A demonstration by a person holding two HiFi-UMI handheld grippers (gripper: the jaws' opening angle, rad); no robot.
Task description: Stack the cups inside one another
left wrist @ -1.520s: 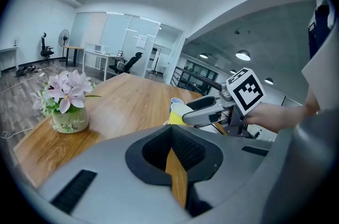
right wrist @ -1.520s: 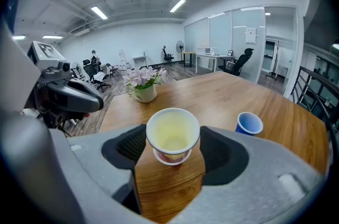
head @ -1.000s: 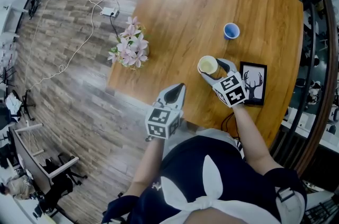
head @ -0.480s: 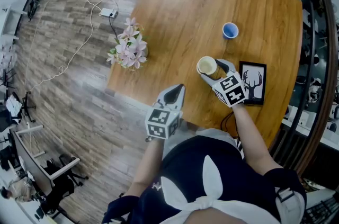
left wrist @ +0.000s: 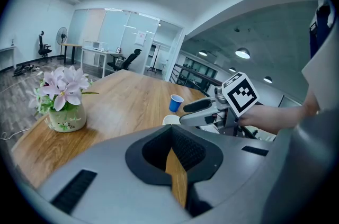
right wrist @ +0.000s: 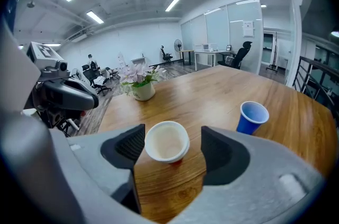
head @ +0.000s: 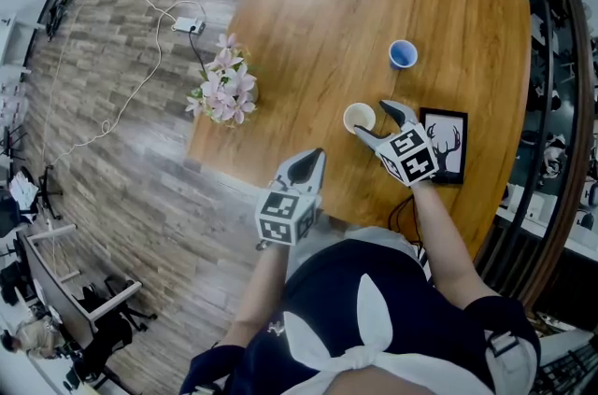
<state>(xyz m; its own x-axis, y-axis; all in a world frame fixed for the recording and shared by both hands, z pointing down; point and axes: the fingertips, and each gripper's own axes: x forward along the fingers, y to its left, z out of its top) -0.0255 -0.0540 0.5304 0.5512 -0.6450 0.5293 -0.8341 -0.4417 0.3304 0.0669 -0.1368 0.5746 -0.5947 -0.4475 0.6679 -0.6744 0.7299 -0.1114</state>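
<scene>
Compared with a second ago, the right gripper point(head: 373, 119) is standing with its jaws wider: they are no longer hugging the white cup point(head: 359, 117) but are sitting spread on either side of it, with gaps showing in the right gripper view. The white cup is standing upright on the wooden table point(head: 318, 10), near the front edge. The blue cup point(head: 403, 54) is standing upright farther back on the table, apart from the white one. The left gripper point(head: 315, 159) is hanging off the table's near edge, jaws drawn together on nothing. A flower vase point(head: 224, 91) is occupying the table's left corner, and a framed deer picture point(head: 447, 146) is lying beside the right gripper.
</scene>
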